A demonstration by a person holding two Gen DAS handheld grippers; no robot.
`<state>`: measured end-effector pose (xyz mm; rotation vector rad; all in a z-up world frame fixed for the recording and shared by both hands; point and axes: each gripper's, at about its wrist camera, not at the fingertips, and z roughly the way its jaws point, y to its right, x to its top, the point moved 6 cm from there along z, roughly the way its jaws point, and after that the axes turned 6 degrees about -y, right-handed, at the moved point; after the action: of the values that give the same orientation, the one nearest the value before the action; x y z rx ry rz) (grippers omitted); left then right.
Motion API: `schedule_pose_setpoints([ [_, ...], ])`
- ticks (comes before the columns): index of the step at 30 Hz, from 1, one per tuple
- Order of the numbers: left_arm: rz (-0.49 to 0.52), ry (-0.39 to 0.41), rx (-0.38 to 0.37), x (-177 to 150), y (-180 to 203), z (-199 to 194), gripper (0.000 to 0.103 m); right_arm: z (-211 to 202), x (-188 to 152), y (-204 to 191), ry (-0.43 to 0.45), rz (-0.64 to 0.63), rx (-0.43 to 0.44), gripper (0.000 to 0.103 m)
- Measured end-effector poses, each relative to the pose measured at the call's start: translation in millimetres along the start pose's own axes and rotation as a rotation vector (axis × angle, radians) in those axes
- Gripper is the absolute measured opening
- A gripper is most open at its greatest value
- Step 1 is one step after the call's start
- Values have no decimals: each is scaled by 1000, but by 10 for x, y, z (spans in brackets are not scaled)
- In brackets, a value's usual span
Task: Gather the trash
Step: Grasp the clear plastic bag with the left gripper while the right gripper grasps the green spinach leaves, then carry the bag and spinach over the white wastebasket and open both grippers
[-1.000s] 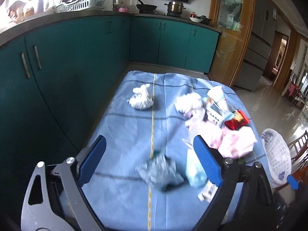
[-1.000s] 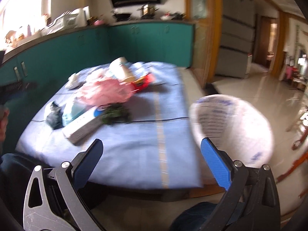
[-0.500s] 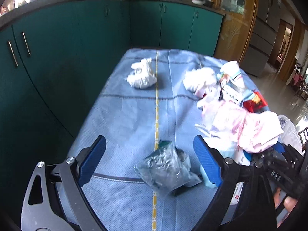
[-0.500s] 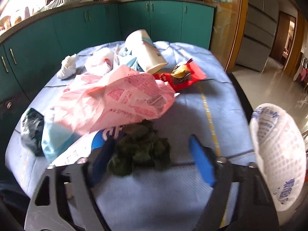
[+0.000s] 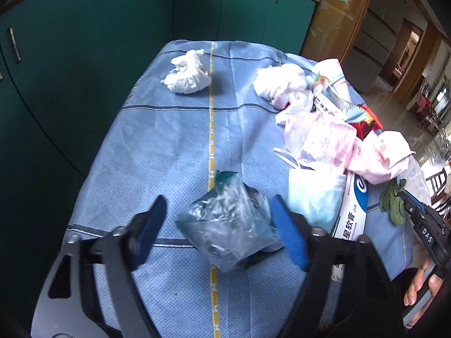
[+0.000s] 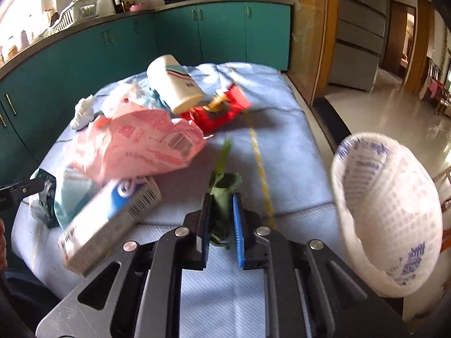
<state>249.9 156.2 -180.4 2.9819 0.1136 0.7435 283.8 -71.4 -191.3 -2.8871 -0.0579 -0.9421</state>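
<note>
1. Leaves (image 6: 222, 194): a limp green bunch pinched between the blue pads of the right gripper (image 6: 221, 219), lifted clear of the tablecloth (image 6: 282, 129); 1 stalk sticks out forward. The left wrist view shows the same bunch (image 5: 393, 201) hanging from that gripper.
2. Basket (image 6: 386, 211): white plastic mesh lined with a printed bag, just off the table's right edge, mouth tilted toward the table. It is judged to be the bin for the trash.
3. Step in hand, judged: carry the leaves to the basket. Keep the squeeze light but steady, since soft leaves slip or tear, and let go only once the bunch is over the mouth.
4. Left gripper (image 5: 217, 225): jaws spread wide on either side of a crumpled clear bag (image 5: 225, 225), neither pad clearly touching it. Thin film slides and springs back, so closing low across the bulk looks safest.
5. Remaining litter on the cloth: pink wrapper (image 6: 141, 146), crinkled and light; rigid cardboard box (image 6: 110, 219); paper cup (image 6: 174, 84) lying on its side; glossy red packet (image 6: 220, 112); 2 wads of white tissue (image 5: 187, 73) and (image 5: 279, 80).
</note>
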Motion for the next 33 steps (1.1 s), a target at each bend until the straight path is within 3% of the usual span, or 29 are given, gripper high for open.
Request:
schedule_pose_setpoints([
  [2, 23, 3, 5, -1, 56, 3, 67, -39, -74, 4, -15, -9, 33, 20],
  [4, 42, 4, -4, 0, 111, 5, 65, -68, -115, -6, -4, -26, 29, 48],
  [5, 47, 6, 1, -2, 129, 6, 65, -66, -106, -9, 12, -33, 0, 71],
  [6, 50, 8, 7, -5, 130, 2, 65, -63, -96, 8, 26, -37, -27, 79],
  [11, 50, -2, 10, -6, 129, 36, 72, 87, -70, 53, -16, 8, -4, 79],
  [14, 63, -11, 1, -21, 159, 60, 77, 172, -95, 27, -38, 4, -33, 79],
  [17, 84, -13, -3, -29, 206, 72, 76, 209, -129, 13, -47, -1, -39, 79],
  [20, 109, -1, -12, -36, 265, 44, 67, 209, -179, -7, -46, -25, -47, 79],
  [22, 121, 8, -11, -43, 293, 28, 64, 196, -200, -35, -48, -37, -31, 69],
  [24, 122, 24, -25, -33, 308, -4, 60, 191, -240, -65, -51, -63, -32, 49],
  [26, 115, 59, -41, -9, 302, -76, 59, 170, -254, -117, -49, -71, 21, 30],
  [29, 95, 114, -70, 36, 277, -202, 58, 112, -254, -170, -29, -100, 18, 22],
  [33, 65, 230, -86, 111, 258, -453, 58, -127, -154, -177, 45, -112, 40, 21],
])
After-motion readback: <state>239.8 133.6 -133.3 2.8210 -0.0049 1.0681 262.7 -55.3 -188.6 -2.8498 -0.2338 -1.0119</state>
